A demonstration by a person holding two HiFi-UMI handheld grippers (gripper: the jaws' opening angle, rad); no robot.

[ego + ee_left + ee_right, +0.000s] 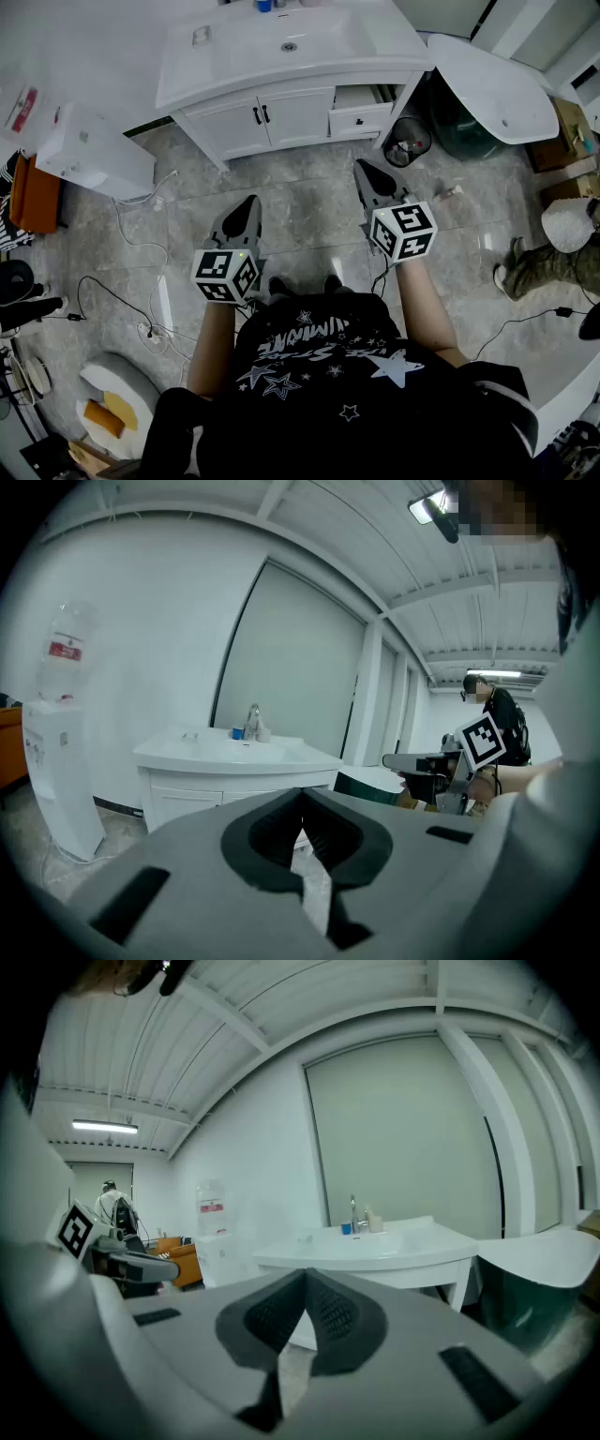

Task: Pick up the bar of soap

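Note:
A white vanity basin (281, 47) stands ahead of me across the tiled floor. On its left rim lies a small pale block in a dish, apparently the bar of soap (202, 36), tiny in the left gripper view (190, 734). My left gripper (251, 202) (302, 803) is shut with nothing between its pads and is held well short of the cabinet. To its right, my right gripper (362, 169) (306, 1283) is also shut and empty, pointing at the vanity. Each gripper shows in the other's view, the right gripper (422, 761) and the left gripper (141, 1265).
A tap (281, 7) with small bottles stands at the basin's back. One drawer (361, 108) hangs open beside a black bin (408, 141). A white water dispenser (94, 150) stands left, a white oval tub (497, 84) right. Cables (141, 309) trail on the floor. A person's legs (553, 258) show at the right.

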